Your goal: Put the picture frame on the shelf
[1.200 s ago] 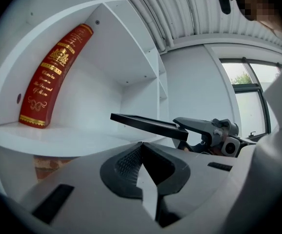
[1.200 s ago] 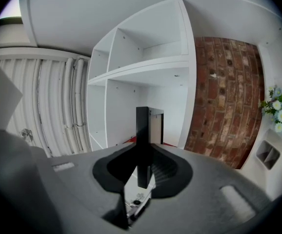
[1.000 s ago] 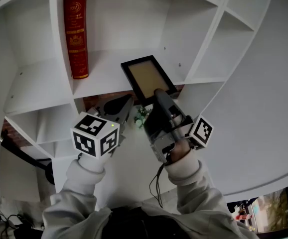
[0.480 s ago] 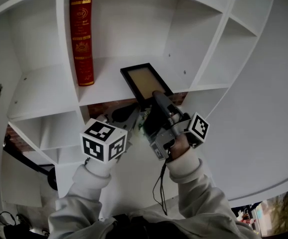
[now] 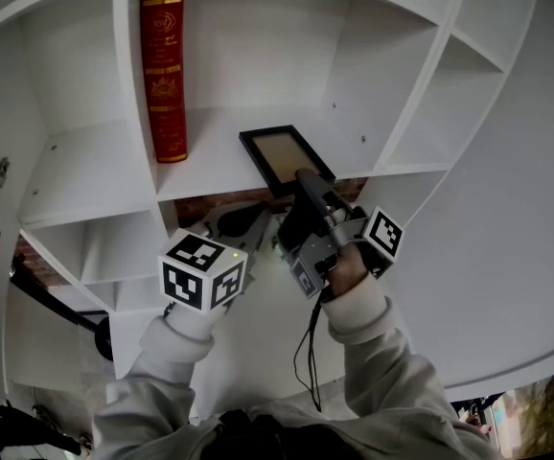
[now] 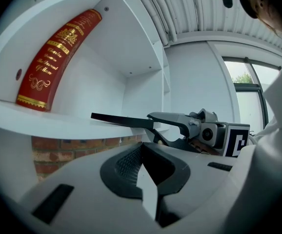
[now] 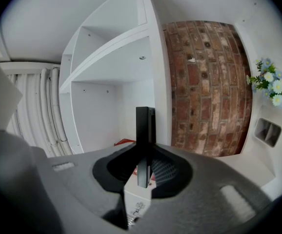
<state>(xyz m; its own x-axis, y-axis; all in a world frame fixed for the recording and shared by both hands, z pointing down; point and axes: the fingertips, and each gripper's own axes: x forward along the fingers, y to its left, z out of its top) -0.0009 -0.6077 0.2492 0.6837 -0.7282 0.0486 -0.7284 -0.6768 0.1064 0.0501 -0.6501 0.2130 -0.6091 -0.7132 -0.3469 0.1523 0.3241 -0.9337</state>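
My right gripper (image 5: 306, 180) pinches the picture frame (image 5: 282, 156) by its near edge, jaws narrowly apart around it. The frame juts ahead of those fingers, over the shelf (image 5: 210, 166). My left gripper (image 6: 148, 179), just beside, is closed on nothing.

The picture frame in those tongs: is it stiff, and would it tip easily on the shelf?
Probably stiff: the picture frame juts straight from the right tongs, held by one edge, without sagging. It's thin edge-on, so upright on the shelf it may tip unless propped.
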